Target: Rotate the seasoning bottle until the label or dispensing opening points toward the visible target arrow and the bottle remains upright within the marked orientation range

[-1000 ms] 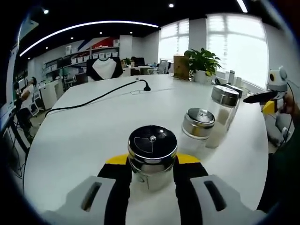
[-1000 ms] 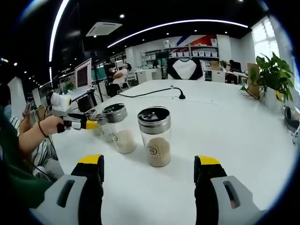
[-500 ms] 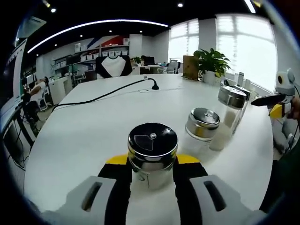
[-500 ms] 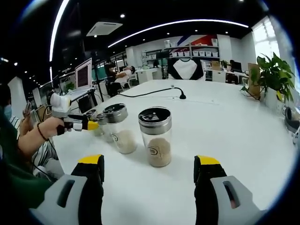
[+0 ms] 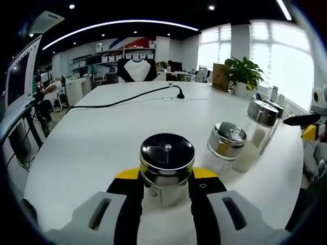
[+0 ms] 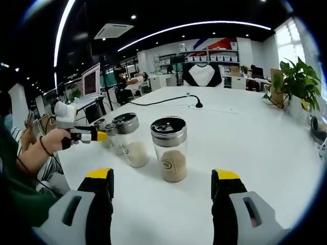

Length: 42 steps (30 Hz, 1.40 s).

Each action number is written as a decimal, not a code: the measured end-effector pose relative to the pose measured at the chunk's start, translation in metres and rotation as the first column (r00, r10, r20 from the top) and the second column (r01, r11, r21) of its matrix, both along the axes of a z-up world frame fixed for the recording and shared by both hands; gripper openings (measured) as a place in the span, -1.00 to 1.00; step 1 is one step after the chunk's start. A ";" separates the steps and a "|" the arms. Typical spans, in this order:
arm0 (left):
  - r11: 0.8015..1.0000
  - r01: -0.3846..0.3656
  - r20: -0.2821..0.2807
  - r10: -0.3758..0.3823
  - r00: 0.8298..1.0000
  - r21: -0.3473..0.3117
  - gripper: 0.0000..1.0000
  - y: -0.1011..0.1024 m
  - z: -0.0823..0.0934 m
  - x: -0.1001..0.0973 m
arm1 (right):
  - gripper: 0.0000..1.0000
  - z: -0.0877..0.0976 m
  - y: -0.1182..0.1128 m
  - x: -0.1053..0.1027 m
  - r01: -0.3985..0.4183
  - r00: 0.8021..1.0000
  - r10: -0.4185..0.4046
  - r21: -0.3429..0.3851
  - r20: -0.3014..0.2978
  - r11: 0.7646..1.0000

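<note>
A small glass seasoning bottle (image 5: 166, 155) with a shiny metal lid stands upright between my left gripper's (image 5: 166, 176) yellow-tipped jaws, which are shut on its body. In the right gripper view that left gripper (image 6: 88, 136) shows at the left, held by a hand, with the small bottle (image 6: 100, 125) partly hidden behind it. My right gripper (image 6: 162, 177) stands open, a little short of a taller bottle (image 6: 169, 148) half full of brown grains. No arrow mark shows on the table.
Two more metal-lidded bottles (image 5: 227, 145) (image 5: 260, 126) stand in a row to the right on the white table (image 5: 92, 148). A black cable (image 5: 127, 99) runs across the far side. A potted plant (image 5: 243, 72) stands at the back. A person's arm (image 6: 36, 153) is at left.
My left gripper has swung with the bottle in it, so the room and the other bottles slid right in its view. The right gripper's view is almost unchanged.
</note>
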<state>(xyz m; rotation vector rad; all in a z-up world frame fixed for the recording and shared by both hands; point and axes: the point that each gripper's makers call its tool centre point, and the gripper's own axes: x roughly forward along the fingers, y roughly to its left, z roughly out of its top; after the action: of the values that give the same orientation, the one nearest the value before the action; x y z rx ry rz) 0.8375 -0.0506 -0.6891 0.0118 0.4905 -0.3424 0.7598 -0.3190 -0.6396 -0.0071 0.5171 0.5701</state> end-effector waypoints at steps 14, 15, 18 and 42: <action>0.997 -0.073 -0.008 0.073 0.997 0.006 -0.28 0.001 0.000 -0.003 | 0.59 -0.003 -0.003 -0.002 0.011 1.000 -0.011 0.005 -0.011 1.000; 0.997 -0.075 -0.009 0.075 0.997 0.005 -0.28 0.001 0.000 -0.003 | 0.59 -0.003 -0.003 -0.002 0.012 1.000 -0.012 0.004 -0.012 1.000; 0.997 -0.079 -0.006 0.079 0.997 0.005 -0.27 0.002 0.000 -0.003 | 0.59 -0.003 -0.003 -0.003 0.014 1.000 -0.014 0.005 -0.013 1.000; 0.994 0.109 0.086 -0.111 0.990 0.027 -0.05 -0.002 0.017 -0.010 | 0.58 -0.005 -0.002 -0.005 0.014 1.000 -0.014 -0.002 -0.022 1.000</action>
<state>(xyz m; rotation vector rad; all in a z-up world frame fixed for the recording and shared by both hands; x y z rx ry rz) 0.8271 -0.0522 -0.6721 0.0757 0.4077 -0.4429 0.7552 -0.3207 -0.6449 0.0008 0.5393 0.5559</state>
